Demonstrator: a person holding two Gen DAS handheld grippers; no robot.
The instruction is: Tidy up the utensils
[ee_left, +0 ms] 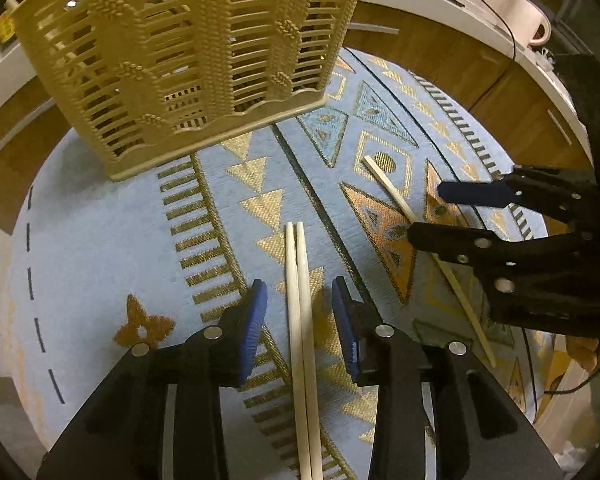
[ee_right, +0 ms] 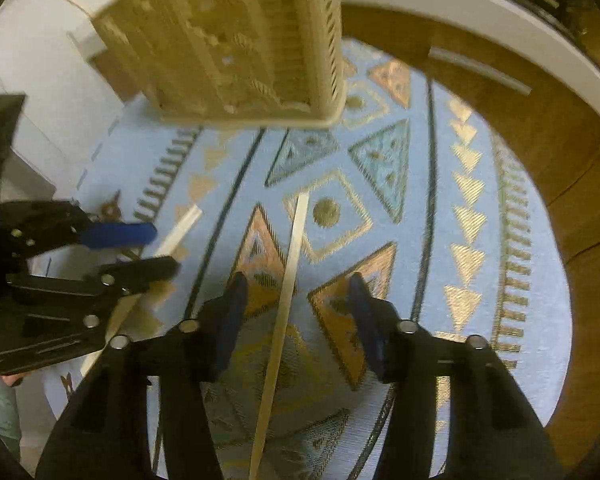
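Pointing steeply down before the tan slatted plastic utensil basket [ee_left: 188, 60], the left tool [ee_left: 300, 320] straddles paired pale wooden chopsticks [ee_left: 302, 320], partly open, pads clear. The right tool [ee_right: 296, 312] likewise straddles a single flat chopstick [ee_right: 288, 280] on the blue patterned cloth [ee_left: 100, 240].

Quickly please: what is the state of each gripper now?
Left gripper: open, pair of chopsticks between its fingers, not gripped.
Right gripper: open, single chopstick between its fingers.

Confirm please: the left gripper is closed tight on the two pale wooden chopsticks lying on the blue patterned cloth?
Not quite. The left wrist view shows the left gripper open: the two pale wooden chopsticks lie between its blue pads untouched, on the blue patterned cloth.
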